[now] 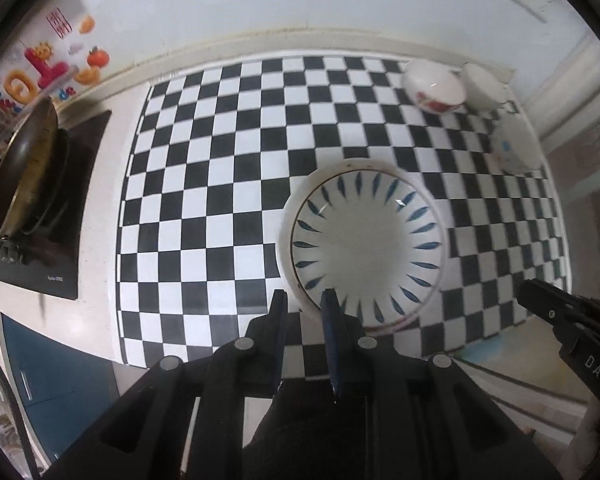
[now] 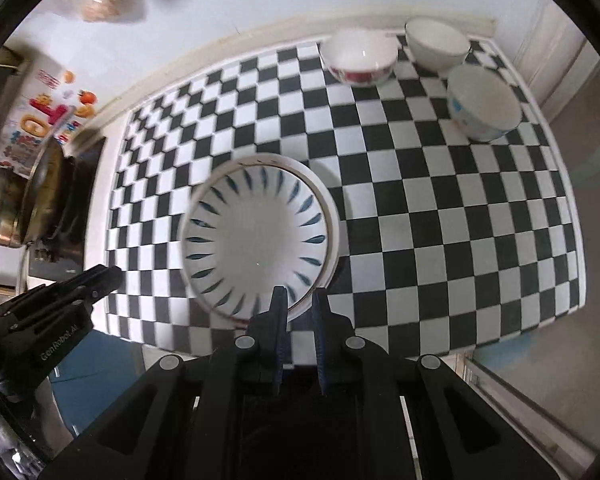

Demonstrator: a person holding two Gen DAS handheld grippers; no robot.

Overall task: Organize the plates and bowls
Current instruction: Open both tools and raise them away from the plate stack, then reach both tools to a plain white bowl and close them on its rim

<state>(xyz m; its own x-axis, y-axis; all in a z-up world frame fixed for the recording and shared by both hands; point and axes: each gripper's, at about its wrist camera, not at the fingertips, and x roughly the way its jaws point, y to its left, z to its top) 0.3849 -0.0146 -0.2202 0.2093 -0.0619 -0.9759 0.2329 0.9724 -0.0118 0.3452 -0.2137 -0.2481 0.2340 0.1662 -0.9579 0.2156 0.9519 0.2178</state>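
Note:
A blue-leaf plate (image 1: 366,248) rests on a white plate (image 1: 286,256) on the checkered mat (image 1: 220,184). My left gripper (image 1: 305,300) straddles the stack's near left rim, jaws slightly apart. In the right wrist view the same blue-leaf plate (image 2: 256,236) sits on the white plate (image 2: 332,216), and my right gripper (image 2: 300,300) straddles their near right rim, jaws narrowly apart. Three bowls stand at the far right: a red-patterned bowl (image 2: 360,58), a plain white bowl (image 2: 436,42) and a blue-patterned bowl (image 2: 482,106).
A stove with a metal pan (image 1: 24,172) sits left of the mat on the white counter. The wall with stickers (image 1: 40,72) runs behind. The counter's front edge lies just below the mat (image 2: 500,332). The other gripper shows at the right edge (image 1: 560,316).

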